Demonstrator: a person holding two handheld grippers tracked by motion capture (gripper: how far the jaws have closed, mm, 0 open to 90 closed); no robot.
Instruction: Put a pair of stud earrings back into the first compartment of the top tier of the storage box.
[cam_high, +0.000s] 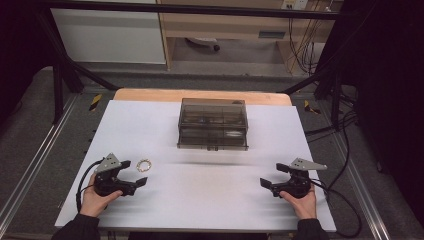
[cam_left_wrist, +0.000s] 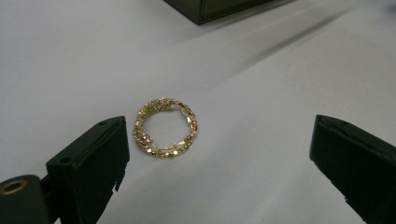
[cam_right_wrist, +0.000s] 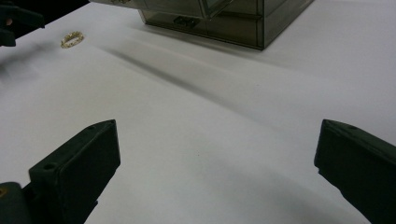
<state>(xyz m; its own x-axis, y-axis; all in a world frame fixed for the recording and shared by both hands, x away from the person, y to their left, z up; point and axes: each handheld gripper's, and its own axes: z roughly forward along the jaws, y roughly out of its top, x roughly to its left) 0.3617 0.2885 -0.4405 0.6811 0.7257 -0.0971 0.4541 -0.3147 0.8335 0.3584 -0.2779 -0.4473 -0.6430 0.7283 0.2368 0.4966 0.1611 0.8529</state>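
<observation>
Your left gripper (cam_left_wrist: 219, 154) stood released, jaws wide, with the gold bracelet (cam_left_wrist: 166, 127) lying flat just ahead, nearer its left jaw. Your right gripper (cam_right_wrist: 217, 158) also gaped, holding nothing, well apart from the smoked drawer box (cam_high: 213, 124). Risk: thin coils lay flush on the white table (cam_high: 210, 195); closing off-center could skid or flip them.

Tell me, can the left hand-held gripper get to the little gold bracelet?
Probably yes. The gold bracelet lies flat on the white table just ahead of the left hand-held gripper, whose jaws stand open, with nothing between.
</observation>
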